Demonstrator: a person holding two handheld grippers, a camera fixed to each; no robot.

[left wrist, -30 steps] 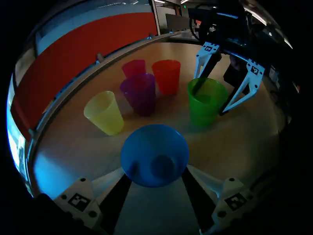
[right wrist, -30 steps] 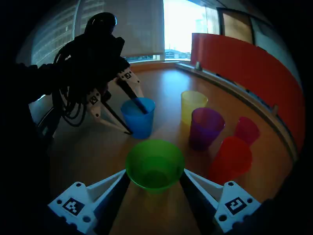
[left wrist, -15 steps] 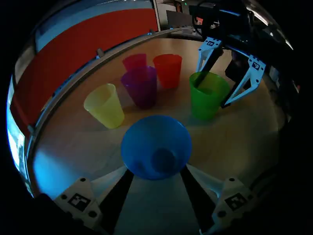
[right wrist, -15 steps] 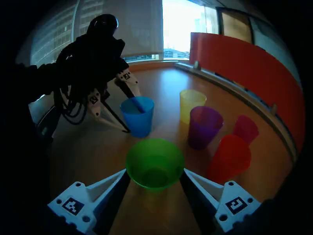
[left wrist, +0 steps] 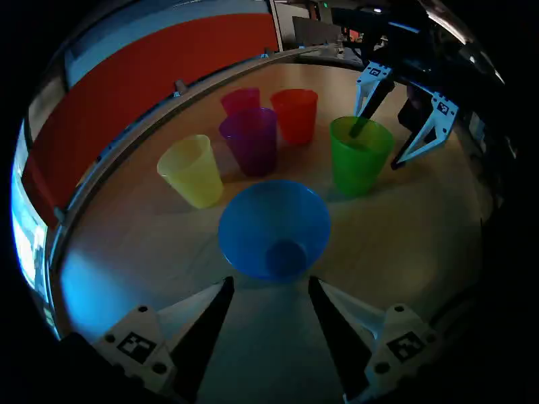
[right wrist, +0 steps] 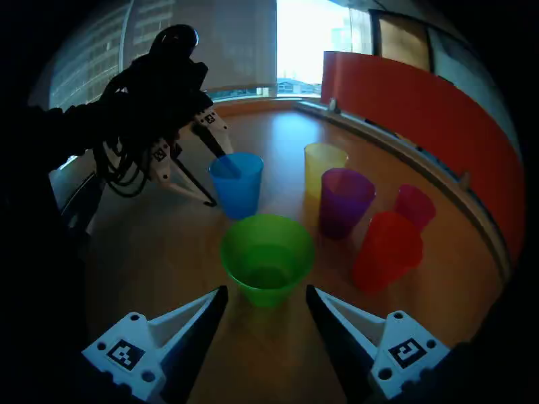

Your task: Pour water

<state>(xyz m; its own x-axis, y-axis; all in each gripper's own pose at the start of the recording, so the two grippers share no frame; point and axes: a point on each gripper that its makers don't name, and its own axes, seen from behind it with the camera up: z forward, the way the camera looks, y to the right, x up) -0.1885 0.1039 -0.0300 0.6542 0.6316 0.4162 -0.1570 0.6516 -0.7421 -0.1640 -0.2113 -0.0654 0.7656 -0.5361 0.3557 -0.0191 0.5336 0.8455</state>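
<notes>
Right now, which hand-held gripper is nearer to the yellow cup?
Left. The left hand-held gripper is behind the blue cup, the yellow cup just ahead to its left. The right hand-held gripper is behind the green cup, farther off.

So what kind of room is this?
Probably an office or lab: a long wooden table with a red divider panel along its edge, and a big window showing buildings outside.

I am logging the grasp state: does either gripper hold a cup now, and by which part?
Nothing is held. The left gripper is open with the blue cup standing free before its fingers; the right gripper likewise with the green cup.
</notes>
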